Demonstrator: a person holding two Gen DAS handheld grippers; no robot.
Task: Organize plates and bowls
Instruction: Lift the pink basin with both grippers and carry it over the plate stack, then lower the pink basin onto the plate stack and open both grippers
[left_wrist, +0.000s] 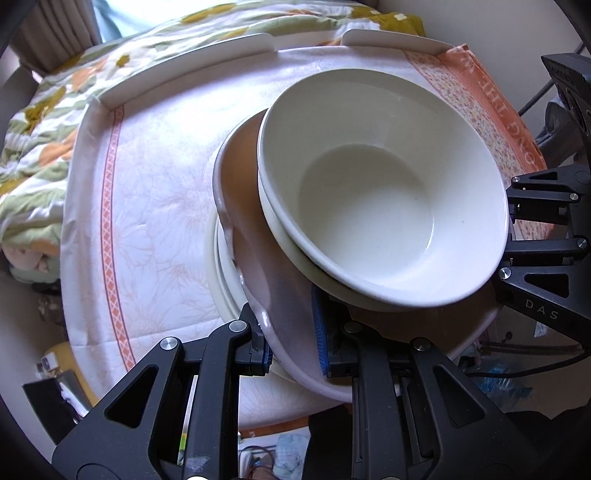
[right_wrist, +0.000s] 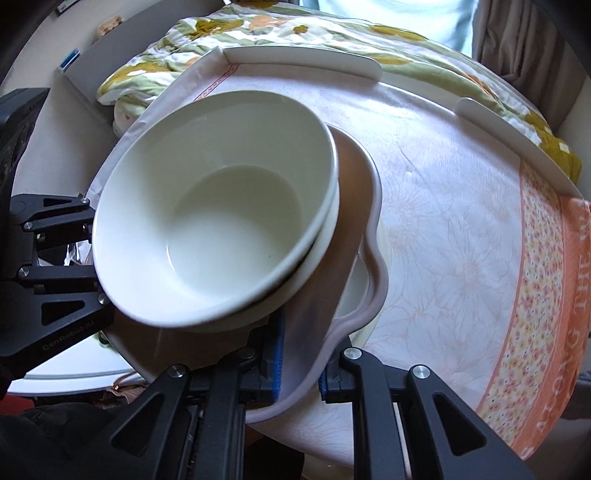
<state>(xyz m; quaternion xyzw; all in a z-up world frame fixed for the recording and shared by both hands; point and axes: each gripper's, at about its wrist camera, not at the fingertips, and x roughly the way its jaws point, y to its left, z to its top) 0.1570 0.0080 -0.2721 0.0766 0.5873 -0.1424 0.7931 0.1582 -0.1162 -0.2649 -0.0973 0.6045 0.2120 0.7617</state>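
Two nested white bowls (left_wrist: 369, 192) (right_wrist: 221, 214) sit on a wavy-rimmed mauve plate (left_wrist: 243, 192) (right_wrist: 351, 206). My left gripper (left_wrist: 291, 343) is shut on the plate's near rim, one blue pad above it and one below. From the opposite side, my right gripper (right_wrist: 301, 365) is shut on the same plate's rim. Each gripper also shows in the other's view: the right gripper (left_wrist: 535, 240) and the left gripper (right_wrist: 55, 258). A cream plate (left_wrist: 218, 273) (right_wrist: 356, 291) lies right under the mauve one. I cannot tell whether they touch.
The table is covered by a white floral cloth (left_wrist: 147, 184) (right_wrist: 443, 221) with an orange border, and has a raised white rim (left_wrist: 184, 62) (right_wrist: 295, 59) along its far side. A flowered quilt (left_wrist: 37, 129) (right_wrist: 221, 33) lies beyond it.
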